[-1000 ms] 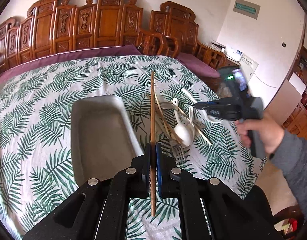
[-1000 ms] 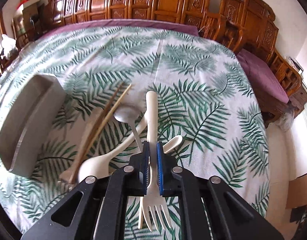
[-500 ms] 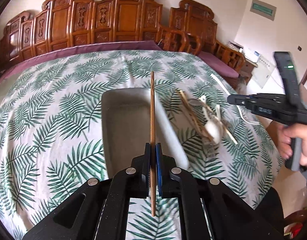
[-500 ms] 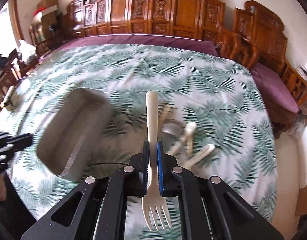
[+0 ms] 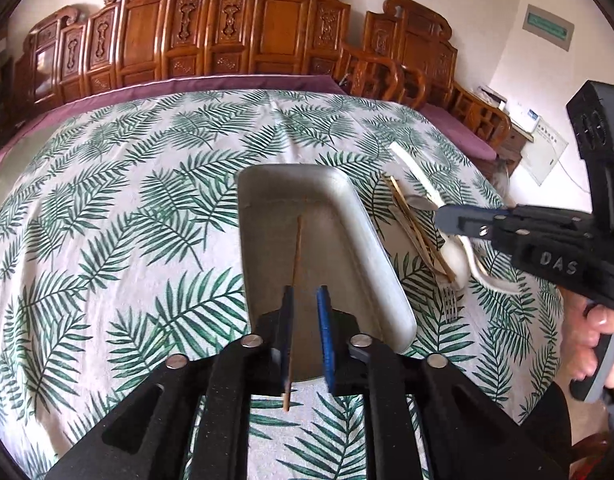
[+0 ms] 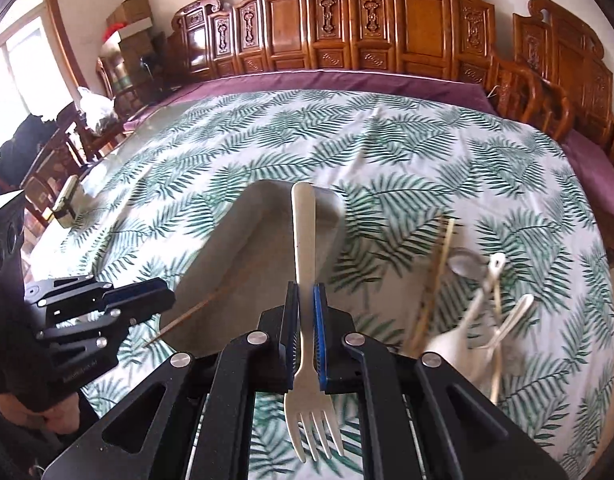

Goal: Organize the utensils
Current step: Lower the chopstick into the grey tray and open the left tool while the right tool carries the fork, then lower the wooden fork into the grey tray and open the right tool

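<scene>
Carved wooden chairs (image 5: 267, 36) line the wall behind a table under a white cloth printed with green palm leaves (image 5: 119, 200). One grey rectangular metal tray (image 5: 339, 208) lies on it. Just right of the tray sits a jumbled pile of loose utensils (image 5: 431, 236): pale bamboo chopsticks, cream spoons and a metal fork; their exact number cannot be told. The left gripper (image 5: 305, 300) points down over the tray's near end. Its jaws are opening, a clear gap between the pads, and one thin brown chopstick (image 5: 295, 252) leans against the left pad, its far tip inside the tray. The right gripper (image 6: 305, 300), held by a hand (image 5: 595, 344), hangs above the tray, clamped tight on the handle of one cream plastic fork (image 6: 307, 320), tines toward the camera.
</scene>
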A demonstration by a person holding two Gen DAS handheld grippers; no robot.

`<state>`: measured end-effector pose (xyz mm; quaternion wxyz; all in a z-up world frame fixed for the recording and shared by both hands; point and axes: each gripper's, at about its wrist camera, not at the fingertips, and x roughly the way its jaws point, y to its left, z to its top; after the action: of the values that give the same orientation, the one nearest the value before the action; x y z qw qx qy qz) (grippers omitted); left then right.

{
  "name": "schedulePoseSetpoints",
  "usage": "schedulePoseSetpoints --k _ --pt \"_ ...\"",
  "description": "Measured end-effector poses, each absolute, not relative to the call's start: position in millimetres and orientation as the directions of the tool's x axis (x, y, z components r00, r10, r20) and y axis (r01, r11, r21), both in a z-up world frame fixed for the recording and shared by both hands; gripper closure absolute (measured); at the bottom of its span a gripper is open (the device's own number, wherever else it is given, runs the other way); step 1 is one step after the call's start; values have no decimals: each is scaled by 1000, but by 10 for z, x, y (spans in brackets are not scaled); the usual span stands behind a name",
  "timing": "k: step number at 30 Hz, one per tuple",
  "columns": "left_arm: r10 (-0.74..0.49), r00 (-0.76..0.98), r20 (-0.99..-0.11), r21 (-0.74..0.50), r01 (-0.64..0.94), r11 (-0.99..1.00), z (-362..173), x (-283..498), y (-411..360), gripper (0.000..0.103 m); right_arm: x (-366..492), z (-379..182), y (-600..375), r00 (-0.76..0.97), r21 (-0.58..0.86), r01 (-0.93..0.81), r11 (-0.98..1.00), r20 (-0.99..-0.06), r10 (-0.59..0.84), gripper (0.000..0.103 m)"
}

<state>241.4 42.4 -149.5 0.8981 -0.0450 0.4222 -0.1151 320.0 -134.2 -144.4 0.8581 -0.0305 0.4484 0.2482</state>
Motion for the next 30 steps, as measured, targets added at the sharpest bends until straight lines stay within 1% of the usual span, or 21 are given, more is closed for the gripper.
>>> schedulePoseSetpoints --k 3,6,10,17,20,24,30 --pt "-225 638 -736 -160 159 974 -1435 2360 473 86 3218 -1466 -1226 464 192 -456 869 -782 416 94" --pt "-213 656 -724 -147 155 977 -1377 2315 532 80 3237 -1519 -1063 452 195 -463 864 -787 420 94" --pt "-208 668 -715 -146 149 978 -1324 2290 624 79 3279 -1582 -918 446 191 -467 863 -792 416 94" --pt "-218 660 -719 -151 157 976 -1330 2255 736 79 3322 -1691 -778 414 230 -458 859 -799 436 94" --pt "-272 626 -731 -183 204 962 -1366 2250 709 79 3308 -1711 -743 420 212 -464 860 -802 424 94" --pt "-296 573 -764 -172 262 950 -1440 2338 531 79 3318 -1682 -823 431 217 -454 864 -796 426 94" --pt "-265 504 -822 -132 284 950 -1621 2536 343 79 3336 -1580 -957 448 216 -449 867 -785 427 94"
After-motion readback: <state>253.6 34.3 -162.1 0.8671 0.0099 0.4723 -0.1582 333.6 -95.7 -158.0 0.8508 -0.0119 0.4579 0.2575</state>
